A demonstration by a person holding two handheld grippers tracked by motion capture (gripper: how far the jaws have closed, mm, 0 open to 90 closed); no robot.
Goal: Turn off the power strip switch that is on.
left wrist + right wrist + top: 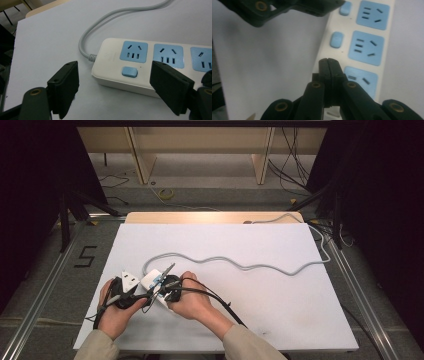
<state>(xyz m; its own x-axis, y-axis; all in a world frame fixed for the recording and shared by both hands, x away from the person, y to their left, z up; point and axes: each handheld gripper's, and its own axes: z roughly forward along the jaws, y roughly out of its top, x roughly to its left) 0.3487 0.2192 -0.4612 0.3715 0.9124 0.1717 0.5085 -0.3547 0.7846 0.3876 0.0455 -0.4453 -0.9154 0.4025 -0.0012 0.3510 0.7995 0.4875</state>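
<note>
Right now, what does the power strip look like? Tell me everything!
The power strip is a white plastic bar with blue sockets and small blue switches. It lies flat on the white table, and nothing is plugged in. A grey cord leaves one end and snakes away. The left gripper hangs open beside it.

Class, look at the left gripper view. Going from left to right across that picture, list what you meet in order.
Left black jaw of the left tongs → grey cable → white power strip's end → blue switch → first blue socket → second blue socket → third blue socket at the right edge.
</note>
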